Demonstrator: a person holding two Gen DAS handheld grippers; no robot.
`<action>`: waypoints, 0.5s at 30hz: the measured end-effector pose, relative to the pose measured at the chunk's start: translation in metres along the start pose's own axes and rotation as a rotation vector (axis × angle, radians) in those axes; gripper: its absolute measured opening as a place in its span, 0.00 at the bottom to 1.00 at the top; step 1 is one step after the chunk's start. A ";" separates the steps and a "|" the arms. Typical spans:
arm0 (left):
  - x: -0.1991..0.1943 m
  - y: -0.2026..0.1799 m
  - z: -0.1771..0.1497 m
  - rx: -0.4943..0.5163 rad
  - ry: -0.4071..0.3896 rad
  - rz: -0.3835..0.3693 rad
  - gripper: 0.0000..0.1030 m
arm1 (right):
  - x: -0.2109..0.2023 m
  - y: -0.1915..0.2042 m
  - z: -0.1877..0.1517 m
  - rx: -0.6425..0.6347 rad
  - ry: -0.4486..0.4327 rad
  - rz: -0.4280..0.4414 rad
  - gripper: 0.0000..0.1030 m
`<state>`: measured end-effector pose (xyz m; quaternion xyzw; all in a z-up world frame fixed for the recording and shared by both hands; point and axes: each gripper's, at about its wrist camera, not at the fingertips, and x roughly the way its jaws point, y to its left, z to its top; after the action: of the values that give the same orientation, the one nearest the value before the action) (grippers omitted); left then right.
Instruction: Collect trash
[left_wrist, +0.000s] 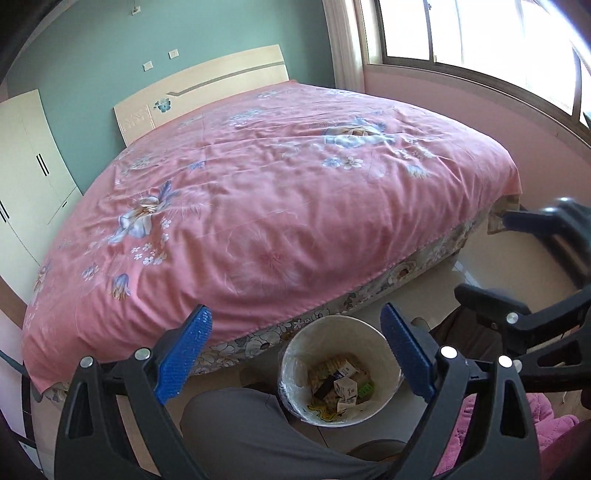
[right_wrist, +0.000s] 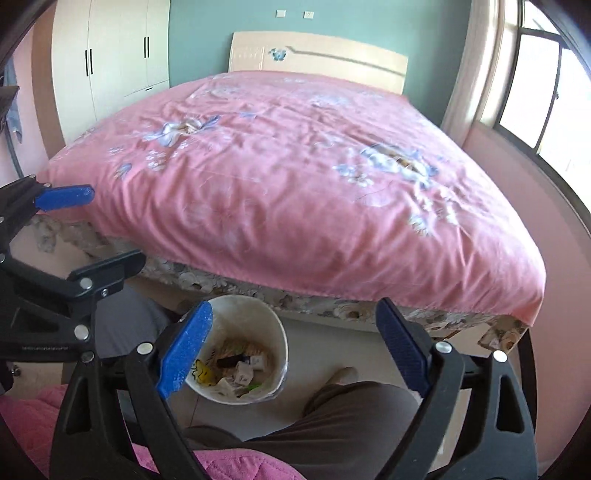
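A white waste bin (left_wrist: 295, 363) with a plastic liner stands on the pale floor at the foot of the bed. It holds trash (left_wrist: 340, 384): small cartons, wrappers and something yellow. My left gripper (left_wrist: 295, 350) hangs above the bin, open, with nothing between its blue pads. In the right wrist view the same bin (right_wrist: 258, 306) and its trash (right_wrist: 240, 365) lie below and left of my right gripper (right_wrist: 295, 347), also open and holding nothing. Each gripper shows in the other's view: the right gripper (left_wrist: 491, 258) at the right edge, the left gripper (right_wrist: 99, 232) at the left edge.
A wide bed with a pink floral cover (left_wrist: 258, 203) (right_wrist: 295, 184) fills the room beyond the bin. A person's grey-trousered legs (left_wrist: 251, 435) (right_wrist: 351, 417) flank the bin. A cream wardrobe (right_wrist: 110, 55) stands at the left, a window (left_wrist: 480, 37) at the right.
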<state>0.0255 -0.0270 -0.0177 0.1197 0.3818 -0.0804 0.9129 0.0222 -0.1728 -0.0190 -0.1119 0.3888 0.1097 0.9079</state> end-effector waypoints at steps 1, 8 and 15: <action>0.000 0.000 -0.002 -0.004 -0.008 0.011 0.91 | 0.000 0.001 -0.003 0.006 -0.015 -0.018 0.86; -0.003 0.000 -0.015 -0.039 0.002 0.008 0.91 | -0.011 -0.003 -0.019 0.101 -0.100 -0.068 0.86; -0.009 0.007 -0.021 -0.086 -0.011 -0.004 0.91 | -0.024 -0.010 -0.022 0.151 -0.132 -0.086 0.86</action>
<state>0.0069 -0.0143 -0.0240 0.0792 0.3802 -0.0665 0.9191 -0.0063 -0.1918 -0.0151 -0.0521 0.3301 0.0481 0.9413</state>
